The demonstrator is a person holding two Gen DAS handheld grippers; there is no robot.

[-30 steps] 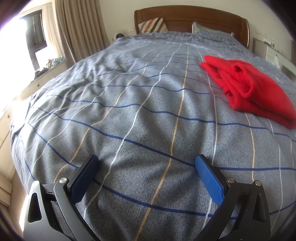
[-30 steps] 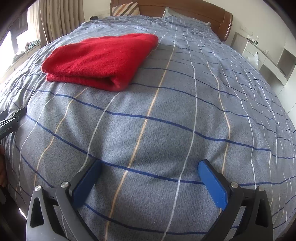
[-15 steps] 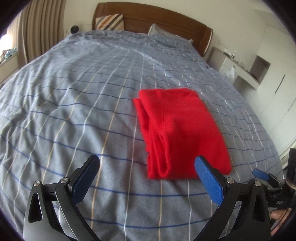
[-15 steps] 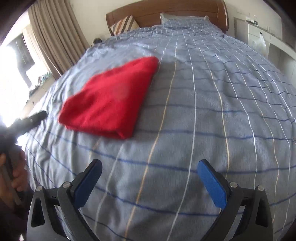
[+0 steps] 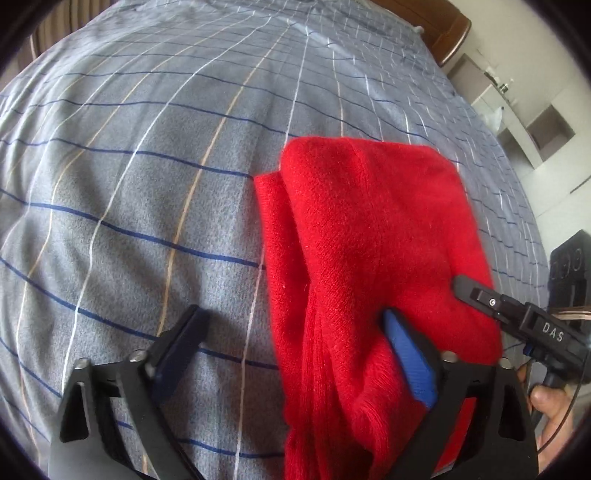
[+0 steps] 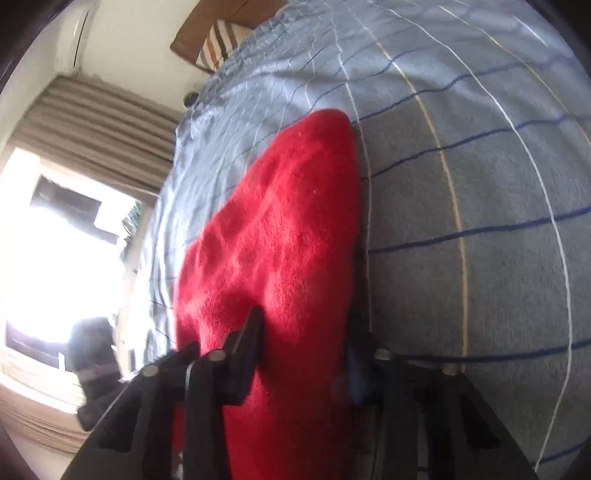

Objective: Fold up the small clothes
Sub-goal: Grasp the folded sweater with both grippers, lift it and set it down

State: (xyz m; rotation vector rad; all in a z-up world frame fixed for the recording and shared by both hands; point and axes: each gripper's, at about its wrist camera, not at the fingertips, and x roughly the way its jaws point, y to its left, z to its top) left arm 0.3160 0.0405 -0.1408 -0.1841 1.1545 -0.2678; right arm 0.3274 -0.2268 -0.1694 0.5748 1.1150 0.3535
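A folded red knit garment (image 5: 373,240) lies on the grey checked bedspread (image 5: 147,184). My left gripper (image 5: 295,317) straddles the garment's near left edge while its jaws are closing. Its blue right pad (image 5: 406,354) rests against the cloth, and its left finger (image 5: 184,332) is still on bare bedspread, apart from the cloth. My right gripper (image 6: 304,328) has the garment's (image 6: 280,229) near right edge between its closing jaws, both fingers pressing into the knit. Its black finger (image 5: 476,291) also shows at the garment's right edge in the left wrist view.
A wooden headboard (image 5: 443,22) and a striped pillow (image 6: 218,44) stand at the bed's far end. White shelves (image 5: 532,122) line the right wall. Beige curtains (image 6: 103,122) and a bright window (image 6: 55,251) are to the left. A person's hand (image 5: 550,406) holds the right tool.
Both grippers have swung in from open bedspread onto the red garment, tilting downward. Their jaws have narrowed from wide open, the right pair now around the cloth's edge.
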